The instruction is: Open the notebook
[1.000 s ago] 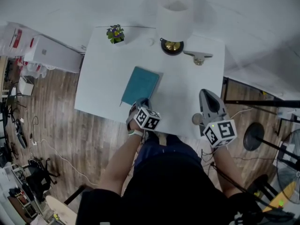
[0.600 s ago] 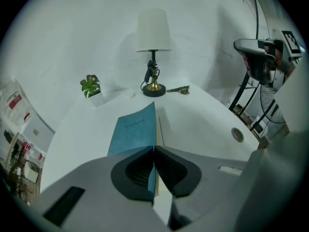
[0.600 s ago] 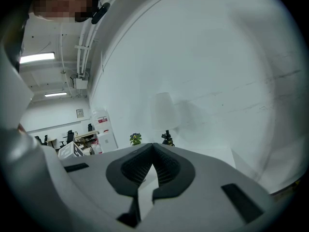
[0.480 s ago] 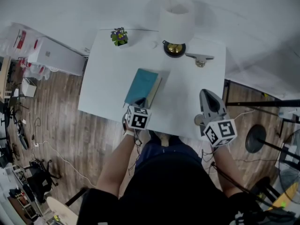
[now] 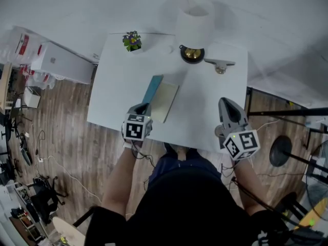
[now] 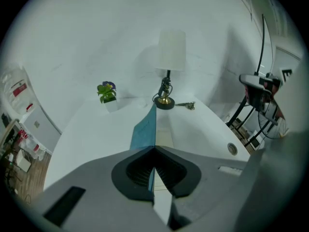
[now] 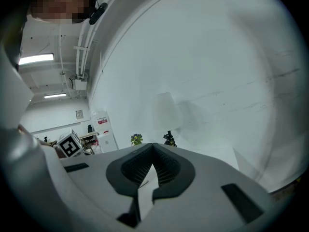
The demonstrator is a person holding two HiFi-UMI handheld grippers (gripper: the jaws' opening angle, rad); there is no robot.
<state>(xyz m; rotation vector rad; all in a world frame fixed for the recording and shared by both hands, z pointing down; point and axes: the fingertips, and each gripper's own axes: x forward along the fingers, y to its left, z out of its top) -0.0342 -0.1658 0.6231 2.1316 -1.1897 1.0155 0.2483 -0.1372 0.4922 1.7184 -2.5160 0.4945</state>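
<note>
Once the left claw, clenched on the teal cover, had swung it upright, the notebook looked half opened, the right claw shut and empty.

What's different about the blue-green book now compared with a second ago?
The left gripper, shut on the teal notebook's cover, moved up and to the left. That swung the cover from lying flat to standing nearly upright, so the cream pages now show. The right gripper, the white lamp and the small potted plant stayed put.
</note>
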